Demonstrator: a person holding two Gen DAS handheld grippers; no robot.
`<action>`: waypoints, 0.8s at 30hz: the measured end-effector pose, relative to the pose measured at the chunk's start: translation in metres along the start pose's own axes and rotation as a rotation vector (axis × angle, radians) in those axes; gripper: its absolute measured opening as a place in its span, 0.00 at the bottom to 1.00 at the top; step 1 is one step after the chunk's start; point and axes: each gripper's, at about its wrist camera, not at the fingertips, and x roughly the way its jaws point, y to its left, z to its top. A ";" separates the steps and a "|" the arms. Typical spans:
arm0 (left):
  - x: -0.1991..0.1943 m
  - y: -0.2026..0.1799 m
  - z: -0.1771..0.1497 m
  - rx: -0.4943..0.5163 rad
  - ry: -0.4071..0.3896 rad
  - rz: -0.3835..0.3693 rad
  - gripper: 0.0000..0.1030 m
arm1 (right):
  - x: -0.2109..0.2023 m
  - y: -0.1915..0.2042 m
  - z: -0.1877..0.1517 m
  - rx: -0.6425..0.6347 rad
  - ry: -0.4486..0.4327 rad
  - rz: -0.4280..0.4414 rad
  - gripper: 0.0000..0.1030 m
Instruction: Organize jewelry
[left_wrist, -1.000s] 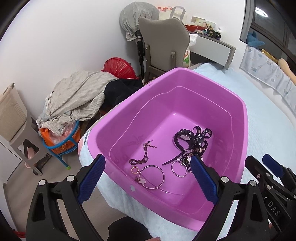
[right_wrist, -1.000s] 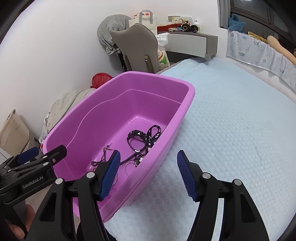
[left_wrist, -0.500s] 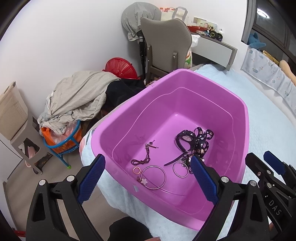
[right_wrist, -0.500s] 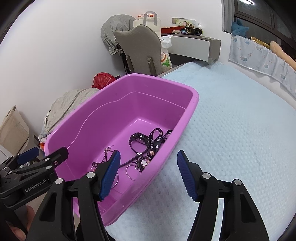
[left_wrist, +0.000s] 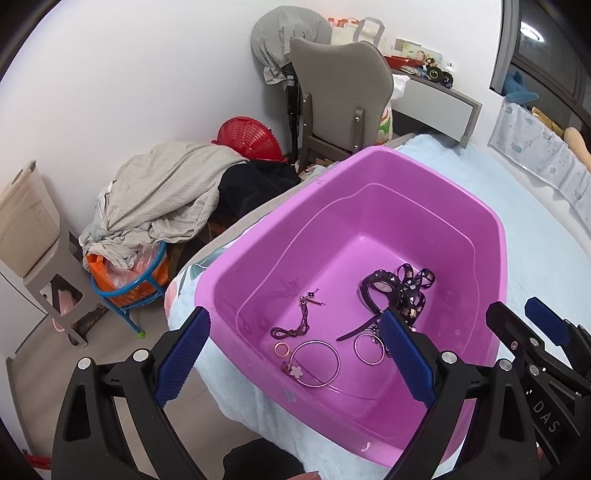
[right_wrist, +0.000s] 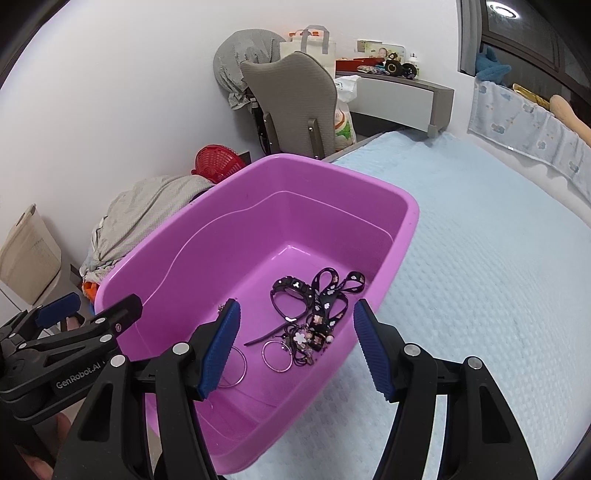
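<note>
we hold both grippers over the near end of a purple plastic tub (left_wrist: 369, 192) that sits on a pale blue bedspread (right_wrist: 498, 258). our left gripper (left_wrist: 295, 354) stands wide open with nothing between its blue pads, and our right gripper (right_wrist: 295, 343) is likewise spread apart and empty. the jewelry lies on the tub floor: a large thin bangle (left_wrist: 314, 363) with a flower charm, a small pink ring (left_wrist: 282, 349) just beside it, a dark cord necklace (left_wrist: 295, 325), a smaller hoop (left_wrist: 368, 349), and a black strap tangle (right_wrist: 317, 295) toward the right wall.
</note>
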 end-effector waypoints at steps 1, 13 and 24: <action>0.001 0.001 0.001 -0.003 0.000 0.001 0.89 | 0.000 0.001 0.000 -0.003 -0.001 0.001 0.59; 0.000 0.001 0.002 -0.010 -0.006 0.000 0.89 | 0.001 0.005 0.002 -0.014 0.000 0.006 0.59; 0.000 0.002 0.003 -0.013 -0.006 0.001 0.89 | 0.000 0.005 0.003 -0.014 -0.002 0.010 0.59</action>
